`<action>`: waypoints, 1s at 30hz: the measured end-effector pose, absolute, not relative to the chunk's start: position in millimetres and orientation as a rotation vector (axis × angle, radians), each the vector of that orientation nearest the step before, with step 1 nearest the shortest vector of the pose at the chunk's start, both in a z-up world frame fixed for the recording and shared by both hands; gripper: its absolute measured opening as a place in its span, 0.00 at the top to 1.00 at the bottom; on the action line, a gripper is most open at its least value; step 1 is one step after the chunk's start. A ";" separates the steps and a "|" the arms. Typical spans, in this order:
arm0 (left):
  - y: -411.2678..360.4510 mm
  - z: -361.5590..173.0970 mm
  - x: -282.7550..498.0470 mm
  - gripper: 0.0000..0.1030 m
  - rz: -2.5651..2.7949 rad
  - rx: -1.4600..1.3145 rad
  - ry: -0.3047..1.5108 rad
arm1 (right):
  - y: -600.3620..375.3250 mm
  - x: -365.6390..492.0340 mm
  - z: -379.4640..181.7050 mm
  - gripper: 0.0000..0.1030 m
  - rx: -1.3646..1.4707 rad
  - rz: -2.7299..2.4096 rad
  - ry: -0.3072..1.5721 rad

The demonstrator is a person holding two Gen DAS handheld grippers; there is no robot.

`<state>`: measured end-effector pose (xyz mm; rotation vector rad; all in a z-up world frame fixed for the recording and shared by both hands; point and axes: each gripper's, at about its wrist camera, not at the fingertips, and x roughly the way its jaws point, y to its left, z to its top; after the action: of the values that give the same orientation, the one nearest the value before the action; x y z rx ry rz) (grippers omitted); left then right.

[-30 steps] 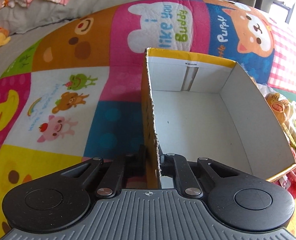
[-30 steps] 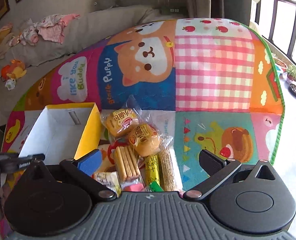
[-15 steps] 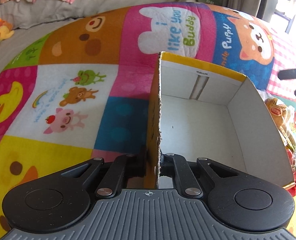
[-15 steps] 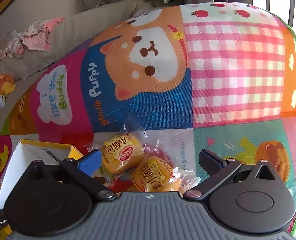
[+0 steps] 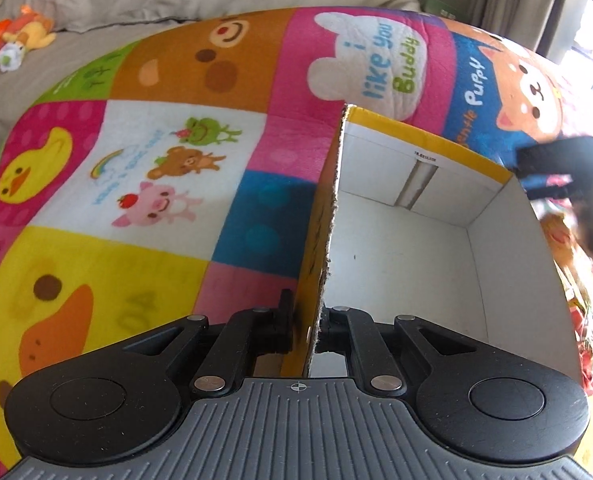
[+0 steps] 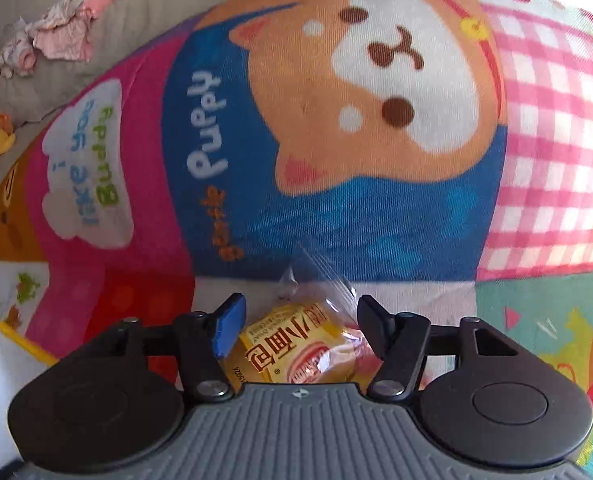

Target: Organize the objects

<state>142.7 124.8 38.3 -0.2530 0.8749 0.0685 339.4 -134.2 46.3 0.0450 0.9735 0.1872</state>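
Note:
My left gripper is shut on the near left wall of an open cardboard box, yellow outside, white and empty inside, resting on a cartoon play mat. My right gripper is open, its fingers on either side of a yellow bread bun in a clear wrapper that lies on the mat; the jaws do not squeeze it. A corner of the box shows at the lower left of the right wrist view. The right gripper shows blurred past the box's far right corner in the left wrist view.
More wrapped snacks lie right of the box. The colourful play mat spreads all around. A grey sofa cushion with small clothes and soft toys lies beyond the mat.
My right gripper has come down and forward over the snack pile, its jaws narrowing around the bun. My left gripper keeps its hold on the box wall and has shifted a little.

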 end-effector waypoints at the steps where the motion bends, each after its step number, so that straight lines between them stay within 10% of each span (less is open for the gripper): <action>1: 124.0 38.3 141.9 0.91 0.074 -0.257 0.875 | -138.7 334.3 46.6 0.40 0.048 0.202 0.988; 14: 97.0 37.1 141.7 0.89 0.068 -0.331 0.879 | -223.2 221.2 100.0 0.39 -0.097 0.210 0.875; 19: 81.6 36.6 141.5 0.89 0.049 -0.320 0.884 | -262.7 171.1 128.4 0.22 -0.033 0.247 0.783; 30: 80.9 36.6 128.4 0.89 0.043 -0.293 0.880 | -291.9 120.2 56.7 0.16 0.121 0.197 0.949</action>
<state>128.4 80.9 36.6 -0.2934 0.8801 0.0427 120.2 -291.9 56.7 0.1213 0.9490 0.1974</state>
